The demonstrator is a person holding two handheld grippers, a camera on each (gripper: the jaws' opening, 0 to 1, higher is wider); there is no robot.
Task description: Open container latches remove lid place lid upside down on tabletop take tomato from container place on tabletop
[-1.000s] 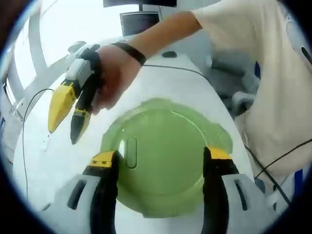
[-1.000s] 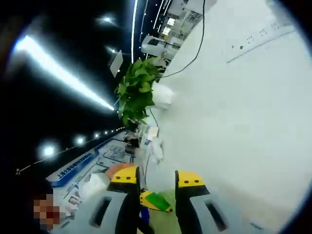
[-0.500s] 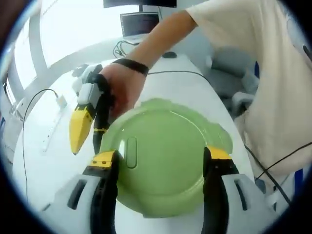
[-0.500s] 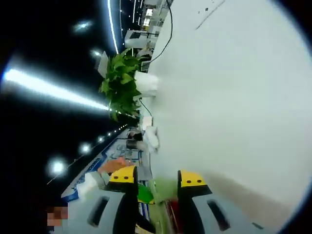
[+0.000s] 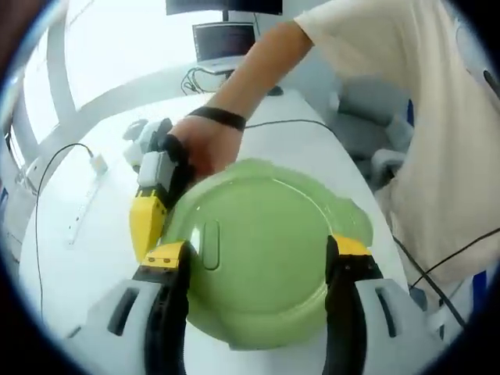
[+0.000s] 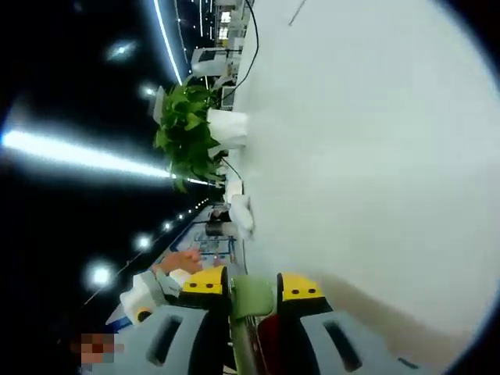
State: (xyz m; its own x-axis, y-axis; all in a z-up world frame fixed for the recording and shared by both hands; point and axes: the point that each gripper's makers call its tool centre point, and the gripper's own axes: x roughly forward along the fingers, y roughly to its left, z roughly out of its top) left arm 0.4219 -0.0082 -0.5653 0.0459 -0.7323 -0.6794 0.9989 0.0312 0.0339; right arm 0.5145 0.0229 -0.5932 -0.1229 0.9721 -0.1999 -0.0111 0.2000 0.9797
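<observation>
Container (image 5: pixel 258 266), round, pale green, lid (image 5: pixel 266 242) on, standing on the white table (image 5: pixel 78 250) directly ahead of the left gripper (image 5: pixel 254 262); left fingers (image 5: pixel 166 258) spread wide to either side of the lid, holding nothing, apparently poised to steady the body or take the lid once freed; right gripper (image 5: pixel 148 223), held in a hand (image 5: pixel 205 144) with a dark wristband, angled down at the container's rim on its far-left side, yellow fingertips at the edge, a placing that suits working a latch; right gripper view shows its own fingers (image 6: pixel 205 283) close together with a green tab (image 6: pixel 251 297) between them, most likely the latch, though whether it is actually pinched I cannot tell; a red patch shows just below the tab, possibly the tomato through the wall, unconfirmed; potted plant (image 6: pixel 191 133) and white surface fill the tilted background; step judged: latches being opened, lid not yet lifted.
</observation>
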